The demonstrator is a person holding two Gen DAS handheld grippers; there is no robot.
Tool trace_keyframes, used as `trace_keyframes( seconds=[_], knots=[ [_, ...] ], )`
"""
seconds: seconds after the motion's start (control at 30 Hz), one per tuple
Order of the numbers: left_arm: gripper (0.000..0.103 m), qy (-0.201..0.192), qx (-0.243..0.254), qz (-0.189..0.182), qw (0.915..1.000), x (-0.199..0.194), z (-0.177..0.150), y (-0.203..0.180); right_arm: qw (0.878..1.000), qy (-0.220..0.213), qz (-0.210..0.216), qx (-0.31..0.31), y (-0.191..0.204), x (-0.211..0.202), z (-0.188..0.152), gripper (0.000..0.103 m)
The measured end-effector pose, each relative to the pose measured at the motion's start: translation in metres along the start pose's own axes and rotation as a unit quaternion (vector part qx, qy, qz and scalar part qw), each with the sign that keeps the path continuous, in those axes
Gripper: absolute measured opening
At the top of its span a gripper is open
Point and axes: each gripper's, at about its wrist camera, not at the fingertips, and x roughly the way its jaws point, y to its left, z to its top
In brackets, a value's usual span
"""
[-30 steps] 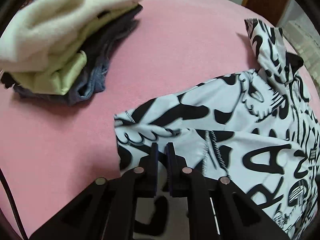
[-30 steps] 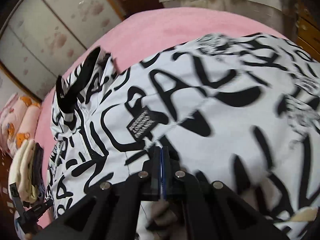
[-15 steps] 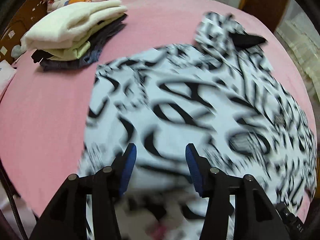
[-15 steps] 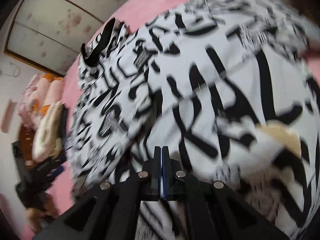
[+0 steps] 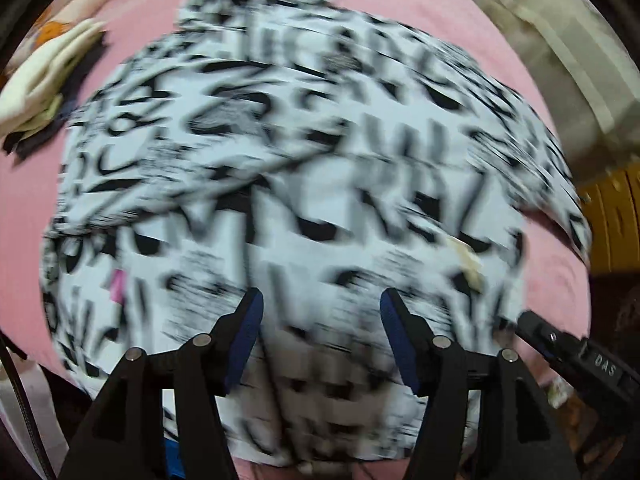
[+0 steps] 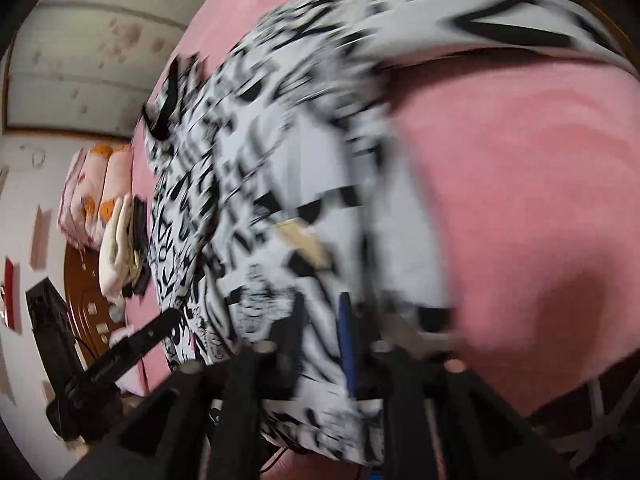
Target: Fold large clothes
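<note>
Two grippers: both in view over one black-and-white printed garment – every frame is smeared with motion blur.
Left gripper (image 5: 320, 312): jaws spread wide, blue-padded fingers (image 5: 246, 334) well apart, nothing between them; it hangs above the near part of the garment.
Right gripper (image 6: 322, 332): jaws parted by a narrow gap, with printed cloth seen in that gap – whether the fingers pinch it or only stand over it, I cannot tell through the blur.
Garment (image 5: 304, 152): a large white piece covered in bold black lettering, spread across most of the pink bed (image 5: 440, 8), black collar trim at the far end; in the right wrist view (image 6: 256, 184) its near edge runs down to the fingers.
Tan patch (image 5: 468, 264): a small beige spot on the cloth near the right-hand hem.
Folded stack (image 5: 44, 80): cream, pale green and dark pieces piled at the far left of the bed, just beside the garment's edge.
Pillows (image 6: 92, 192): pink with orange print, beyond the stack.
</note>
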Motion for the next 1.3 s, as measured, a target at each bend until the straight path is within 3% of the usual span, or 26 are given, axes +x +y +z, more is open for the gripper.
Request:
trace_keyframes(
  seconds=[0.07, 0.2, 0.37, 0.43, 0.63, 0.8, 1.03, 1.07, 1.13, 1.2, 1.3],
  knots=[
    [0.064, 0.016, 0.022, -0.012, 0.9996, 0.004, -0.004, -0.032, 1.0, -0.012, 0.001, 0.028, -0.028, -0.016, 0.003, 0.039],
    [0.065, 0.056, 0.061, -0.042, 0.9957, 0.015, -0.013, -0.093, 0.993, -0.045, -0.003, 0.105, -0.087, -0.047, 0.008, 0.039],
    [0.068, 0.084, 0.098, -0.063, 0.9897, 0.023, -0.019, -0.153, 0.975, -0.097, -0.001, 0.2, -0.155, -0.084, 0.02, 0.039],
    [0.074, 0.098, 0.101, -0.073, 0.9873, 0.026, -0.019, -0.172, 0.969, -0.112, 0.005, 0.222, -0.172, -0.095, 0.026, 0.039],
    [0.074, 0.114, 0.133, -0.074, 0.9818, 0.036, -0.014, -0.219, 0.947, -0.172, 0.026, 0.269, -0.213, -0.126, 0.053, 0.045],
    [0.074, 0.115, 0.163, -0.071, 0.9772, 0.041, -0.009, -0.251, 0.928, -0.186, 0.044, 0.319, -0.245, -0.122, 0.082, 0.049],
    [0.074, 0.113, 0.153, -0.076, 0.9788, 0.043, -0.003, -0.263, 0.91, -0.17, 0.065, 0.373, -0.266, -0.092, 0.111, 0.049],
    [0.074, 0.112, 0.151, -0.076, 0.9792, 0.044, 0.001, -0.255, 0.908, -0.176, 0.063, 0.374, -0.265, -0.09, 0.114, 0.048],
    [0.074, 0.107, 0.145, -0.074, 0.9807, 0.043, 0.0, -0.246, 0.904, -0.191, 0.057, 0.378, -0.267, -0.089, 0.12, 0.036],
    [0.074, 0.105, 0.136, -0.071, 0.9826, 0.04, 0.004, -0.234, 0.9, -0.201, 0.036, 0.385, -0.265, -0.089, 0.123, 0.013],
    [0.074, 0.096, 0.114, -0.077, 0.9858, 0.035, 0.011, -0.215, 0.894, -0.223, 0.016, 0.389, -0.261, -0.094, 0.125, 0.006]
  ],
)
